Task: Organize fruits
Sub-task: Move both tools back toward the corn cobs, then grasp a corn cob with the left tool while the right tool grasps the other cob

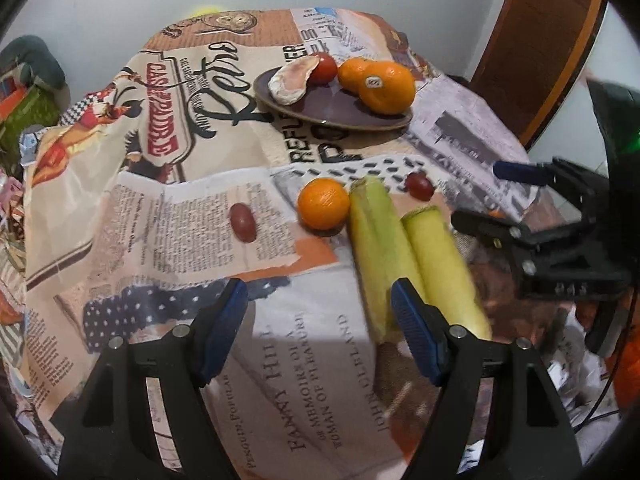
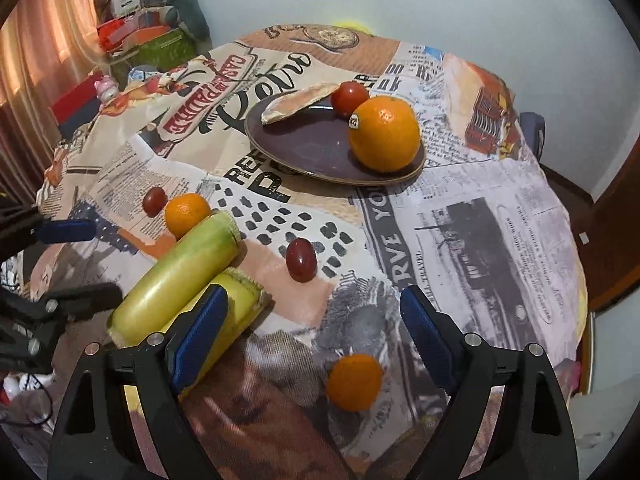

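1. On the far side of the table, the plate is already holding an orange, a tomato and a peel, so we are judging it the gathering spot.
2. We are holding the right gripper released over a near mandarin, probably the next pick.
3. We are keeping the left gripper released and empty beside the gourds.

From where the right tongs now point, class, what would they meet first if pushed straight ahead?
Most likely the small orange mandarin lying on the printed newspaper-pattern tablecloth, right between the open right tongs. Depth is uncertain; passing above it, the dark red grape comes next.
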Available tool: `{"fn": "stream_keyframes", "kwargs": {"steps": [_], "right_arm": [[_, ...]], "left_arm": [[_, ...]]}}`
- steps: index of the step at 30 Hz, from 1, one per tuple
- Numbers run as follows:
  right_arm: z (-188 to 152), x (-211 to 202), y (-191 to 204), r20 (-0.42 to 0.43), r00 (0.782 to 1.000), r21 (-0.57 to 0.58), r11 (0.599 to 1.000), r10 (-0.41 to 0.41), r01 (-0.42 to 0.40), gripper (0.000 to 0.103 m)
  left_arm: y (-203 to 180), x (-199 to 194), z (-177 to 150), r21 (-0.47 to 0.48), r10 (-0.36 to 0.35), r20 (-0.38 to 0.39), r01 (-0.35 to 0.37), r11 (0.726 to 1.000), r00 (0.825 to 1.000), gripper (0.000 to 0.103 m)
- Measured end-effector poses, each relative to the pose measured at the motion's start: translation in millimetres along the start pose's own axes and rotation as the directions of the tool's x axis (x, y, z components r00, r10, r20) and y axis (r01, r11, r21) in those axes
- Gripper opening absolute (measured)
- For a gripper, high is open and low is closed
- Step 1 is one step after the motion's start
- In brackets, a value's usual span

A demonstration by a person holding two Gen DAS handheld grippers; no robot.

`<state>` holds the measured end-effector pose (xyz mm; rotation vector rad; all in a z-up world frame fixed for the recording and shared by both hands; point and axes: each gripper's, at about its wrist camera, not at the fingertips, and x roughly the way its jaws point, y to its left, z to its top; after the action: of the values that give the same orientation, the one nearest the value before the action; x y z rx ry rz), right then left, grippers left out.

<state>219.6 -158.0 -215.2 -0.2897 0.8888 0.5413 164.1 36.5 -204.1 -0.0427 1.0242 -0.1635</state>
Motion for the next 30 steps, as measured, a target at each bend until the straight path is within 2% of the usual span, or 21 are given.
{"fn": "stream_keyframes", "kwargs": {"steps": [4, 8, 14, 18, 23, 27, 30], "right_arm": [[-4, -13, -14, 0.022, 0.999, 0.066, 0.997, 0.029, -0.031, 0.086], [-6, -20, -18, 0.029, 0.999, 0.093, 0.995, 0.034, -0.036, 0.086], [-10, -26, -13, 0.043, 0.997, 0.092, 0.994, 0.060, -0.063, 0.086], [-10, -24, -5, 0.033, 0.996, 0.083, 0.993, 0.083, -0.085, 0.086], [-11, -20, 1, 0.021, 0.991, 0.099, 0.986, 0.134, -0.136, 0.085], [-9, -10, 11, -0.009, 0.986, 0.101, 0.981, 0.169, -0.167, 0.081], [-8, 1, 24, -0.041, 0.978, 0.099, 0.975, 0.205, -0.201, 0.081]], "left_arm": [[-11, 2, 9, -0.007, -0.028, 0.019, 0.028, 1.000, 0.999, 0.072], [-25, 20, 16, 0.016, -0.024, -0.017, 0.024, 1.000, 1.000, 0.051], [-34, 38, 21, -0.023, -0.031, -0.029, 0.030, 0.999, 0.999, 0.037], [-36, 38, 20, -0.009, -0.028, -0.033, 0.028, 1.000, 0.999, 0.037], [-24, 23, 4, -0.036, -0.071, -0.034, 0.070, 0.997, 0.997, 0.036], [-14, 4, -17, -0.009, -0.035, -0.020, 0.035, 0.999, 0.999, 0.036], [1, -7, -29, -0.042, -0.030, -0.015, 0.029, 0.999, 0.999, 0.036]]}}
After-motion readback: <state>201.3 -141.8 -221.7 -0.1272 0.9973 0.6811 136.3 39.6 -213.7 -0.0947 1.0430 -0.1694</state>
